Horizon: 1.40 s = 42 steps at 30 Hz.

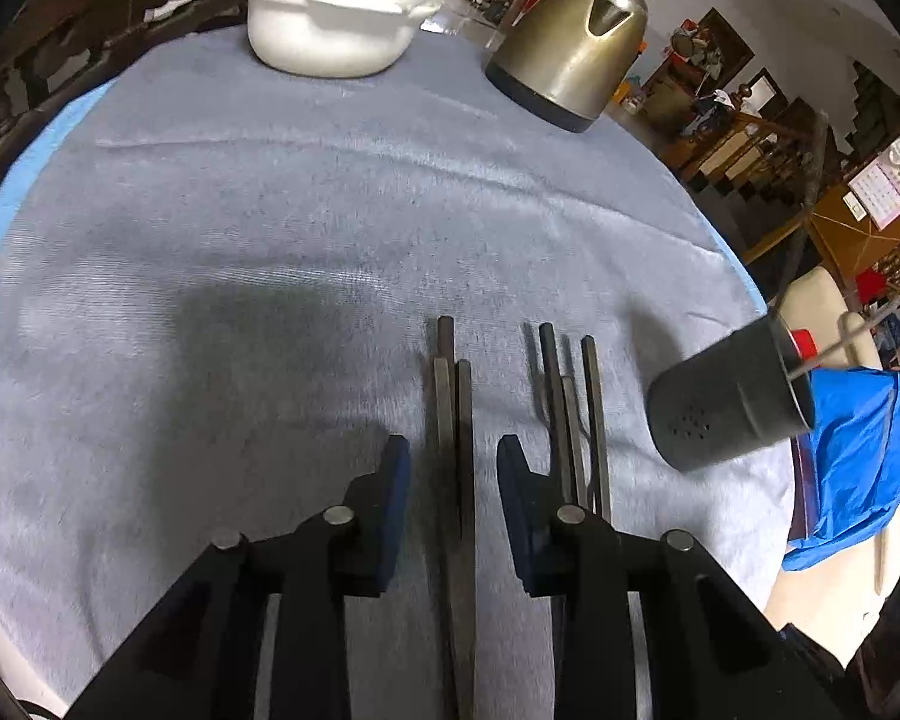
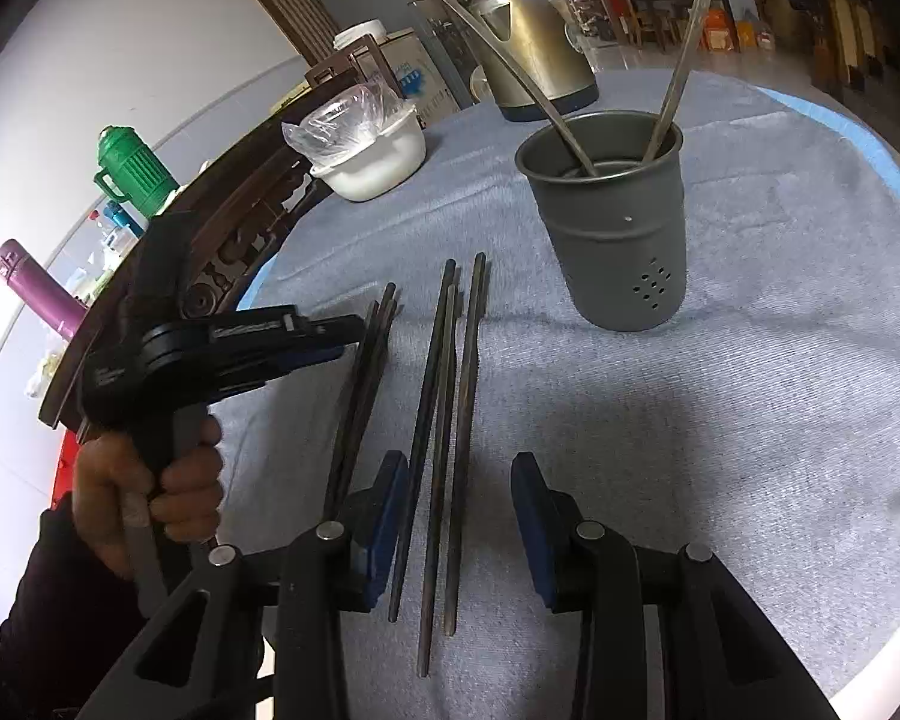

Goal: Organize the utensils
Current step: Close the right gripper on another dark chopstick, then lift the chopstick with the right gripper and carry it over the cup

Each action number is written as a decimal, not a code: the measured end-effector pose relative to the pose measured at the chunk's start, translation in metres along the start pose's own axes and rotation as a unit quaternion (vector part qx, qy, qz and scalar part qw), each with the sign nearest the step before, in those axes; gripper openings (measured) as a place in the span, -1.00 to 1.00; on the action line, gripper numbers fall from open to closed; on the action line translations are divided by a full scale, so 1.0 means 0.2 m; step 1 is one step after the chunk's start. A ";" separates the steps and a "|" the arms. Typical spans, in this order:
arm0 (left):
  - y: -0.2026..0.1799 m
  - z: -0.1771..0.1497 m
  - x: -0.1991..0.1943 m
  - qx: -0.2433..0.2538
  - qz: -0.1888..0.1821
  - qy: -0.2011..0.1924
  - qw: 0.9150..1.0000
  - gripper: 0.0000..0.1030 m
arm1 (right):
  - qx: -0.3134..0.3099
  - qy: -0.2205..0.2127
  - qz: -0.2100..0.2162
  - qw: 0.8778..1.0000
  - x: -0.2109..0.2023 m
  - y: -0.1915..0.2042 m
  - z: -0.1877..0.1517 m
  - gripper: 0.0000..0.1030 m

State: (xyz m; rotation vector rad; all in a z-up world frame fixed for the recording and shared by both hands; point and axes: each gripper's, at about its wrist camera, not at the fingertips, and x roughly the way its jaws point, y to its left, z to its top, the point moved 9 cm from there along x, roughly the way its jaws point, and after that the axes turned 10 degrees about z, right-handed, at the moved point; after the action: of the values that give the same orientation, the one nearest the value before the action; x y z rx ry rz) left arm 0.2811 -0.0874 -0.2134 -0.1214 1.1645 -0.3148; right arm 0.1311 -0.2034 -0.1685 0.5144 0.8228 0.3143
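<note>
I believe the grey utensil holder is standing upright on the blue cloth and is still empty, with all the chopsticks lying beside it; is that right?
Not quite: the grey utensil holder is not empty. The right wrist view shows two long metal utensils already leaning inside it. The rest holds: it stands upright on the blue cloth, and the chopsticks lie beside it.

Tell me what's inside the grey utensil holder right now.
Two long metal utensil handles lean out of the grey utensil holder, one to each side. Their lower ends are hidden by its wall, so what kind they are is unclear. The dark chopsticks lie outside on the cloth.
</note>
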 end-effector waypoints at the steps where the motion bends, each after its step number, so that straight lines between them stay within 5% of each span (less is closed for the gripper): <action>1: 0.00 0.01 0.02 0.002 0.000 0.005 1.000 -0.60 | 0.000 0.000 -0.001 1.000 0.01 0.00 0.00 -0.24; 6: 0.02 0.01 0.06 0.008 -0.008 0.014 1.000 -0.84 | -0.001 0.004 -0.002 1.000 0.04 0.00 0.02 -0.24; 17: 0.14 0.02 0.00 0.004 -0.013 0.006 1.000 -0.86 | -0.027 0.007 -0.007 1.000 0.18 0.02 0.14 -0.24; 28: 0.17 0.01 0.03 0.008 -0.011 0.016 1.000 -0.85 | -0.034 0.074 -0.066 0.994 0.44 -0.05 0.14 -0.84; 42: 0.14 0.04 0.07 0.010 -0.011 0.038 0.999 -0.65 | -0.032 0.142 -0.087 0.985 0.27 -0.13 -0.05 -0.81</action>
State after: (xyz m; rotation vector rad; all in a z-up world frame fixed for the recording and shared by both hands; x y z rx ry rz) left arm 0.2982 -0.0650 -0.2291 -0.1055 1.2348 -0.3521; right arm 0.1607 -0.1975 -0.2220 0.3376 1.1237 0.2552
